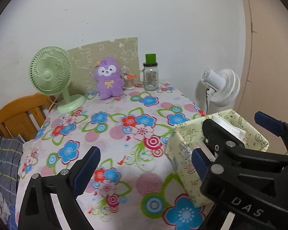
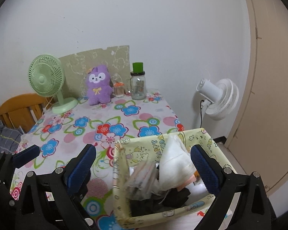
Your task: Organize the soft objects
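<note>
Box sits at the table edge, at 5 o'clock, so I can reach it; both claws spread, empty.

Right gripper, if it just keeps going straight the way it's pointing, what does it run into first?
Probably the yellow box between the open right gripper's fingers: most likely the white bag piled inside, though depth is unclear.

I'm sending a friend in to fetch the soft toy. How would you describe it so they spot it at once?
Go to the table with the flowered cloth, then look along its far edge by the wall. The toy sits upright between the green fan and the glass jar. It is the only fluffy purple thing there, with a white face and a yellow bow.
</note>
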